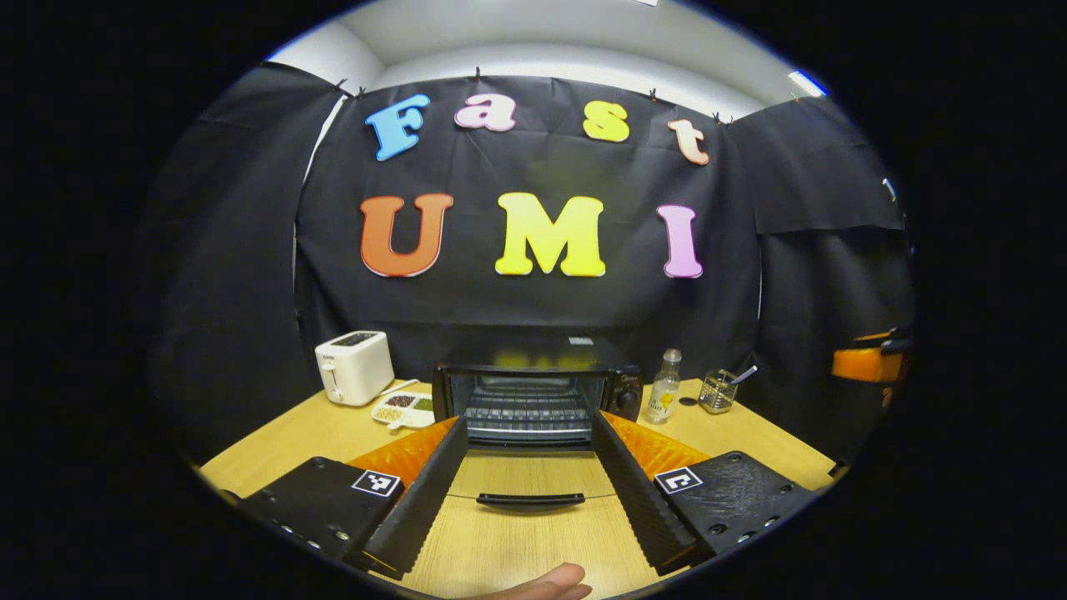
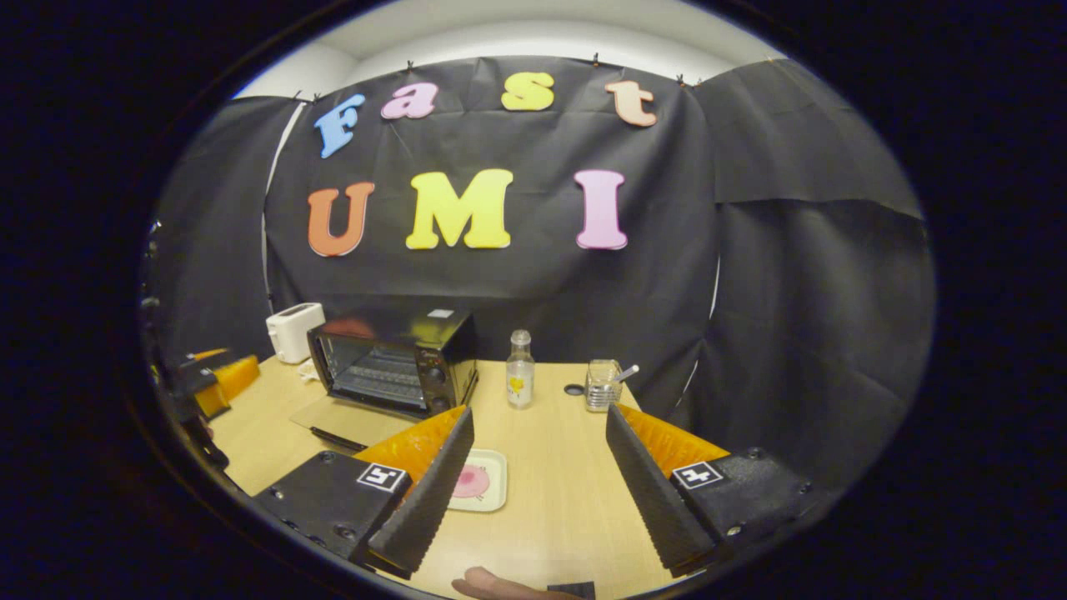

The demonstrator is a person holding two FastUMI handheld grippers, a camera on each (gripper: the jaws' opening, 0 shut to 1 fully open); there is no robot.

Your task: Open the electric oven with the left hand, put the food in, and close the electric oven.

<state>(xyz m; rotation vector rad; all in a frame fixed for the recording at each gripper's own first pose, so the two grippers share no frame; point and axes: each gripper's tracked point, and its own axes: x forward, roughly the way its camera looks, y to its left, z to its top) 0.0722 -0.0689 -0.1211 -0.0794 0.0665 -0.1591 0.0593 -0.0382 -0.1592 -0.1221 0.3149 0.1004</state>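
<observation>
Oven (image 1: 533, 392) stands with its door (image 1: 525, 483) folded flat open. Left gripper (image 1: 529, 500) faces it, jaws wide, empty. Right gripper (image 2: 542, 492), also wide and empty, hovers near a plate (image 2: 483, 482) right of the oven.

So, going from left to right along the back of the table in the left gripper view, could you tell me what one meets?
toaster → divided snack dish → electric oven with its door folded down → clear bottle → small dark lid → wire holder

Both grippers (image 1: 529, 500) (image 2: 538, 492) wide apart, empty
</observation>
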